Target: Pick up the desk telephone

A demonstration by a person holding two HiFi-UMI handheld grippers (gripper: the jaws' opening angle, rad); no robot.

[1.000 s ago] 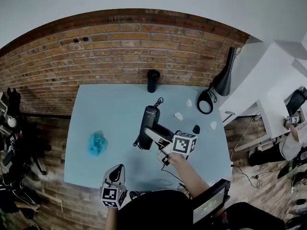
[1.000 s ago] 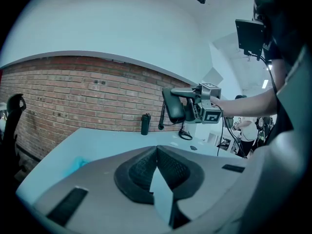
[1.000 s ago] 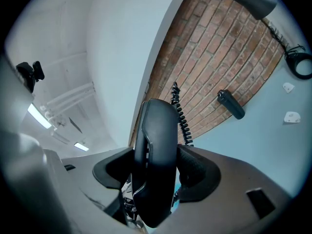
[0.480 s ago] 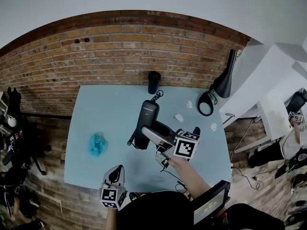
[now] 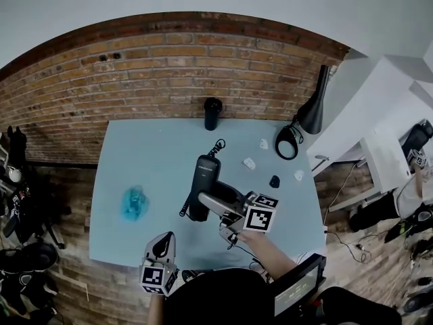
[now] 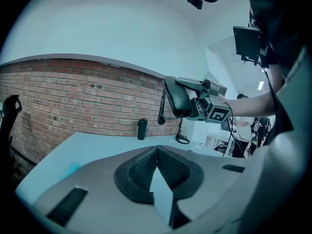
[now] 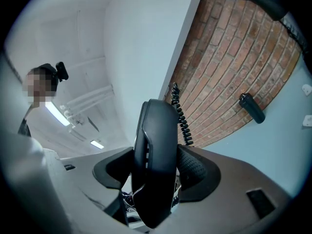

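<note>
Right gripper [image 5: 208, 202]: reaching out over the middle of the table, its jaws set wide and closed on the black desk telephone [image 5: 203, 180]; the right gripper view shows a ribbed pad pressed against each flank of the body.
Desk telephone: clear of the table top, as the left gripper view shows, where it hangs in the air in front of the brick wall [image 5: 162, 66]. It stands on edge between the jaws, its long side running away from the person.
Cord [image 5: 218, 145]: a black coil trailing loose from the telephone's far end; a second stretch dangles at the near end.
Left gripper [image 5: 162, 246]: low at the table's near edge, well apart from the telephone, its pads [image 6: 139, 167] meeting at the tips with nothing between them.
Table [image 5: 149, 161]: pale blue. A crumpled blue thing [image 5: 134, 203] lies at the left, a black cylinder [image 5: 212, 112] stands at the far edge, and small white pieces [image 5: 249, 162] and a small dark object [image 5: 274, 181] are scattered to the right.
Far right corner: a black desk lamp [image 5: 315, 111] beside a black ring [image 5: 287, 143].
</note>
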